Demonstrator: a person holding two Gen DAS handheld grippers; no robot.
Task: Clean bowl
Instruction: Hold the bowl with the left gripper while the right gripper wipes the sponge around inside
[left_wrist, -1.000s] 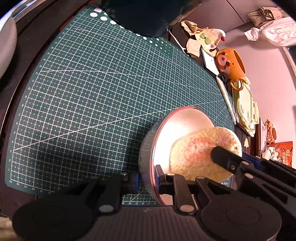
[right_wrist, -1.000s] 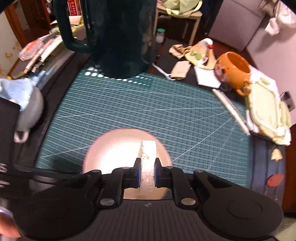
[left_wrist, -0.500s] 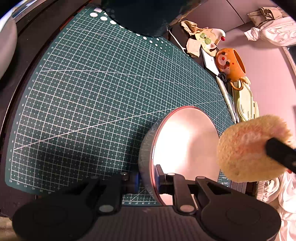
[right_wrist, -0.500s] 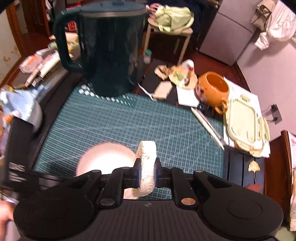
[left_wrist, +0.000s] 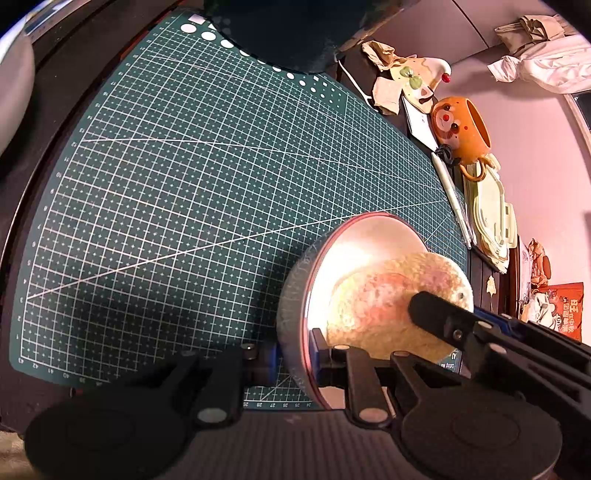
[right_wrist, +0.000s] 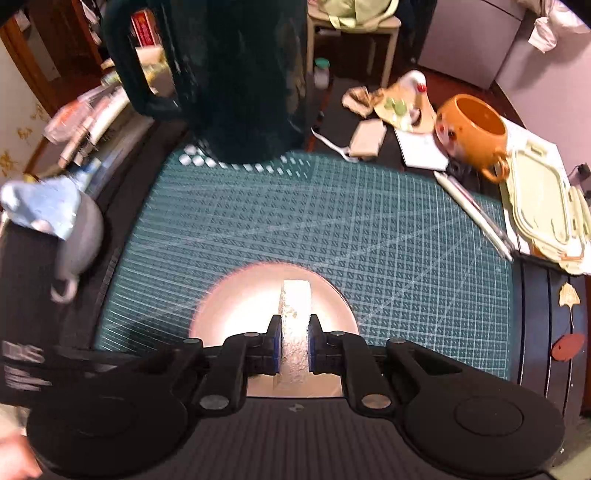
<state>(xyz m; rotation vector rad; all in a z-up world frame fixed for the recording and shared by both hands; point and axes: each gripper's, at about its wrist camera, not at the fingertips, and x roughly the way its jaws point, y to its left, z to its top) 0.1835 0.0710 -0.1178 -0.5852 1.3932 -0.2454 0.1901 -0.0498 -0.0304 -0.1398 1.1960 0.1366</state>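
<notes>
A shiny metal bowl (left_wrist: 354, 251) is tilted on its side over the green cutting mat (left_wrist: 184, 184). My left gripper (left_wrist: 293, 354) is shut on the bowl's rim. My right gripper (right_wrist: 293, 339) is shut on a round yellow sponge (right_wrist: 295, 306), seen edge-on in the right wrist view. In the left wrist view the sponge (left_wrist: 380, 306) lies flat against the inside of the bowl, with the right gripper's finger (left_wrist: 439, 317) over it. In the right wrist view the bowl (right_wrist: 240, 299) sits right under the sponge.
A dark green kettle (right_wrist: 236, 74) stands at the mat's far edge. An orange mug (right_wrist: 472, 133), a pen (right_wrist: 472, 210) and a pale green lidded box (right_wrist: 543, 206) lie to the right. A grey cup with a blue cloth (right_wrist: 55, 218) is at the left.
Half a second ago the sponge was lifted out to the right of the bowl. Now it is back down inside the bowl, as it was one second ago. The left gripper has held still.
</notes>
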